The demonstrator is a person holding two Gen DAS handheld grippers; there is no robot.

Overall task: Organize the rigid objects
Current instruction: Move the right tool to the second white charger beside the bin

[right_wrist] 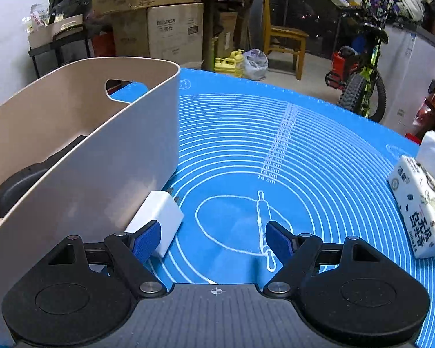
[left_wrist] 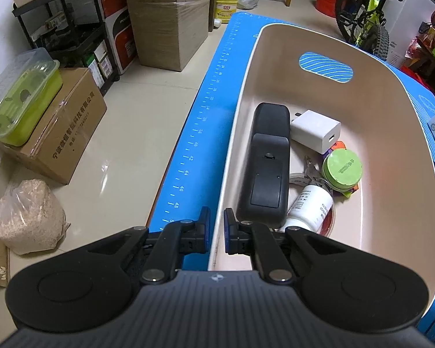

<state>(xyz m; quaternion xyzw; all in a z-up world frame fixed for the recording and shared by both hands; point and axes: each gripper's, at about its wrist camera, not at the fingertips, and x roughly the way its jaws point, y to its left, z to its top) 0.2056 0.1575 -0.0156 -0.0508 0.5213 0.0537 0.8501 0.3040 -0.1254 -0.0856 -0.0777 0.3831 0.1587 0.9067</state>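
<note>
White charger (right_wrist: 156,217) is seen just fwd-left of wide-open, empty R gripper (right_wrist: 213,239), touching bin wall (right_wrist: 107,174), long axis along it; L gripper (left_wrist: 216,230) is clamped on bin rim.

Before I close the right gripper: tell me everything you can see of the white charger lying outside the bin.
The white plastic cube charger lies on its side on the blue silicone mat, against the beige plastic bin's outer wall. Its two metal prongs point away from the camera. The open right gripper's left pad overlaps its near corner; contact is unclear.
</note>
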